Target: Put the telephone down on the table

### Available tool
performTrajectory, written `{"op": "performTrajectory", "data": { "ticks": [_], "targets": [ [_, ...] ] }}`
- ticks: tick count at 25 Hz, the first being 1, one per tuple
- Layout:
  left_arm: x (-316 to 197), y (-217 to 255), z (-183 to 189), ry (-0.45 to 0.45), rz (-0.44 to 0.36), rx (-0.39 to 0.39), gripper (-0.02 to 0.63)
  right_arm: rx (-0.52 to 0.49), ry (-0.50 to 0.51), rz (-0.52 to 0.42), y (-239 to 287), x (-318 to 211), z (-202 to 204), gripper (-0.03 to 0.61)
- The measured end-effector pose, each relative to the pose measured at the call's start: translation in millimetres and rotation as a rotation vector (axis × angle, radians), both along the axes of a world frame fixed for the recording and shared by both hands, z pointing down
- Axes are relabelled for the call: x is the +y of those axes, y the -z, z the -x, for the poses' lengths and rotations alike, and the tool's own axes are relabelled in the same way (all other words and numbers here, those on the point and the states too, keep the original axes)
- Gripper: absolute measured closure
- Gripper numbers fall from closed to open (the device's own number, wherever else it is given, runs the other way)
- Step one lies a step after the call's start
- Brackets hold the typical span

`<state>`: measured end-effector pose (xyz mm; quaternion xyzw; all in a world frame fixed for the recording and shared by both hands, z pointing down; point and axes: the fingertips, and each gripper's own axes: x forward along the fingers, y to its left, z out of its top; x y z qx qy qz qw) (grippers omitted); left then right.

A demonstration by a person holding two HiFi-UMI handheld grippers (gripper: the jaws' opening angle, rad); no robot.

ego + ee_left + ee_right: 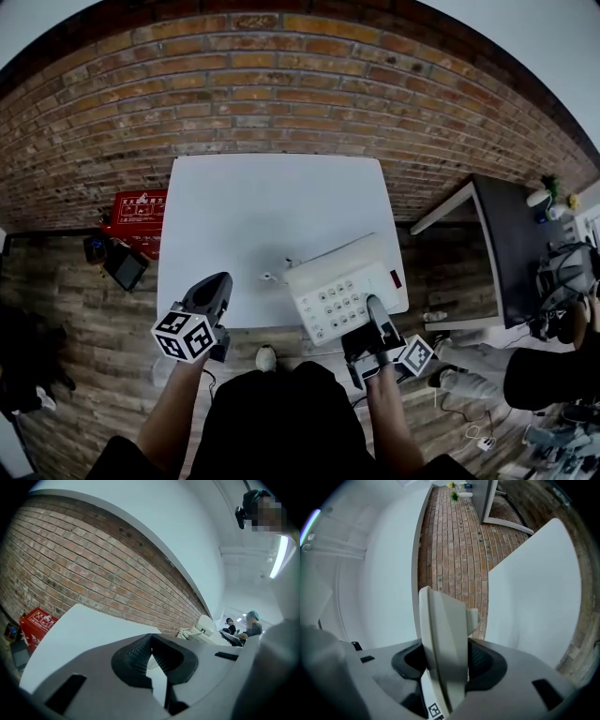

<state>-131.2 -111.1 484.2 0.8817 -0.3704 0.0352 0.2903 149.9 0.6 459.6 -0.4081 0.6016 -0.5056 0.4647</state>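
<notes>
Frame left: red box [139, 211] by brick wall, beside white table [262, 202]. Lower left: my left gripper [217, 283], jaws together, nothing between. Lower right: telephone [339, 286], keypad up, over table's near right corner, partly past edge. My right gripper [373, 307] clamps its near edge. I cannot tell if it touches tabletop.

This looks like an office-style workroom. A long exposed brick wall [281, 84] runs behind a white desk [244, 216], and the floor [75, 309] is wood plank. To the right stands a second, dark desk [516, 244] with a small potted plant [550, 185] at its far end, and cables [473, 436] trail on the floor nearby. In the left gripper view, people [251, 629] sit in the background under a strip light [280, 555] on a white ceiling. A push-button desk telephone [342, 286] suits the setting.
</notes>
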Motion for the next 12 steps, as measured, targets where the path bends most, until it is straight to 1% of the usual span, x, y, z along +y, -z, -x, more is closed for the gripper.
{"op": "performTrajectory", "data": {
  "ticks": [6, 9, 12],
  "targets": [
    [-2, -8, 0, 0.016, 0.027, 0.026, 0.601, 0.018, 0.049, 0.024, -14, -12, 5, 0.356],
    [1, -12, 2, 0.034, 0.032, 0.015, 0.601, 0.032, 0.096, 0.042, -28, -20, 9, 0.356],
    [-5, -15, 6, 0.078, 0.034, 0.009, 0.601, 0.044, 0.163, 0.047, -39, -38, 12, 0.356]
  ]
}}
